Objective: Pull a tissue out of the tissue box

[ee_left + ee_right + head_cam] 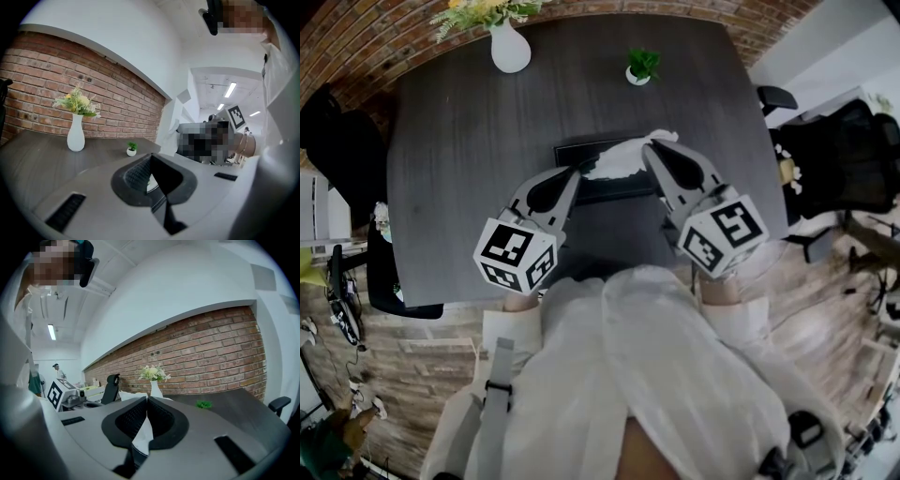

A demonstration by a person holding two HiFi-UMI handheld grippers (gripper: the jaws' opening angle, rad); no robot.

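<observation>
The table [450, 169] was dark and mostly bare, which left working room all round the task's thing.

The tissue box [623, 190] lay flat about midway between the far and near edges, a little toward the right edge. It was square to the person and within reach of both hands.

The left gripper [577, 172] had its tips at the left end of the box. In the left gripper view the jaws met at the tips, with a thin white sliver low in the gap that could not be identified. No firm hold on anything was evident. It was judged to be stationed there to steady the box against the pull.

The right gripper [649, 145] stood over the right part of the box. Its jaws were closed on the tissue [623, 157], and white sheet showed pinched between the ribbed pads in the right gripper view.

The vase [509, 47] of flowers stood at the far left corner, well apart from the work.

The tissue stretched from the box top up toward the right gripper. It was judged only partly drawn, and whether its lower end was free of the slot could not be told.

A small potted plant [641, 66] sat by the far edge, beyond the box.
</observation>
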